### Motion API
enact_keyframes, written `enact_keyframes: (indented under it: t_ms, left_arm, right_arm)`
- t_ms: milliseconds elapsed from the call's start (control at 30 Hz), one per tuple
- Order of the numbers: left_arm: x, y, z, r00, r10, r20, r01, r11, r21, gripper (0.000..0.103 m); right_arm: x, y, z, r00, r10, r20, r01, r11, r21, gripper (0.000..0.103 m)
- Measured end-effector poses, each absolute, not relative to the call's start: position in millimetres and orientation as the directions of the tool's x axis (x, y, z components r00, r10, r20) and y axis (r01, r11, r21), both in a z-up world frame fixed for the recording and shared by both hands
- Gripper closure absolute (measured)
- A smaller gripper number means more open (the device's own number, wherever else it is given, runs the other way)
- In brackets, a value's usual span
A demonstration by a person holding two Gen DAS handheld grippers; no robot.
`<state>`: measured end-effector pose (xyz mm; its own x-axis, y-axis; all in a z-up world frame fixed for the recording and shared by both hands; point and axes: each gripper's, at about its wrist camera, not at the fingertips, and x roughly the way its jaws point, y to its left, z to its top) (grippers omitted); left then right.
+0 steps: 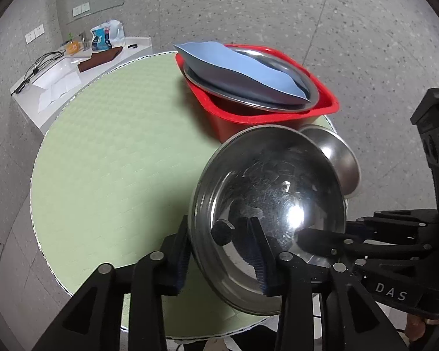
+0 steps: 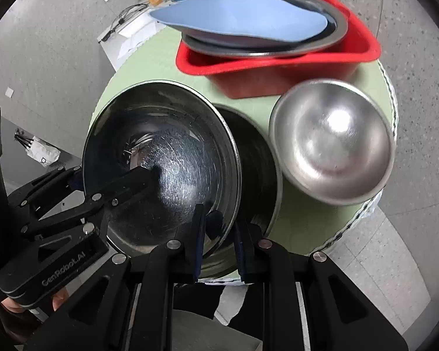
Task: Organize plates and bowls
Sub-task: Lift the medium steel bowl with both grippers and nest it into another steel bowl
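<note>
While both grippers pinch the rim of the big bowl (image 1: 269, 219), it hangs tilted above the green mat (image 1: 117, 161), near the table's front edge. The left gripper (image 1: 219, 260) has one finger outside the wall and one inside, closed on the near rim; the right gripper (image 2: 218, 250) is clamped the same way on the rim at its side. In the right view a second, darker bowl (image 2: 257, 161) shows just behind and under the held one, so the two look partly nested, though whether they touch I cannot tell. A smaller bowl (image 2: 333, 143) sits beside them at the mat's right edge, and the red tub (image 2: 278, 67) beyond holds a steel tray (image 2: 278, 48) with a blue plate (image 2: 240, 19) resting aslant on it.

The step appears to be moving this bowl for stacking. Both hands should travel together at one height, keeping the rim level so neither pad slips on the polished steel, and steer wide of the small bowl, which sits close to the edge and could be nudged off.
</note>
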<state>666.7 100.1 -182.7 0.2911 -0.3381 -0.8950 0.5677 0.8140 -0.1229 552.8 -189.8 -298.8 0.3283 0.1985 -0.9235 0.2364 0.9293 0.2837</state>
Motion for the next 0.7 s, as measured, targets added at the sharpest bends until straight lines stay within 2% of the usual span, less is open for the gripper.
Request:
enact_keyframes:
  t_ms: [300,367,533,600,700]
  left_arm:
    - [654,109,-180,0.287,-0.344,-0.894,0.567,0.813,-0.131,0.062]
    - [652,108,-178,0.291,-0.342,-0.894,0.570,0.812,-0.125,0.062]
    - [651,108,-179,0.290,-0.345,-0.893,0.563,0.816,-0.132,0.061]
    - [651,110,-178,0.292,-0.343,-0.893,0.559,0.818,-0.131,0.061]
    - [651,111,-178,0.294,-0.335,-0.895,0.550,0.825,-0.128,0.060]
  right_arm:
    - [543,-194,-293,0.356,0.187,-0.916,0.255,0.923,0.288,0.083]
    - [539,-199,-291,0.365,0.183,-0.913,0.261,0.921,0.289,0.078]
    - [535,-202,-289,0.373,0.190,-0.908,0.269,0.915,0.302,0.077]
    - [533,-202,-289,0.371,0.198,-0.907,0.271,0.911,0.310,0.075]
    - [528,-201,-283,0.383,0.203,-0.901,0.263,0.911,0.317,0.067]
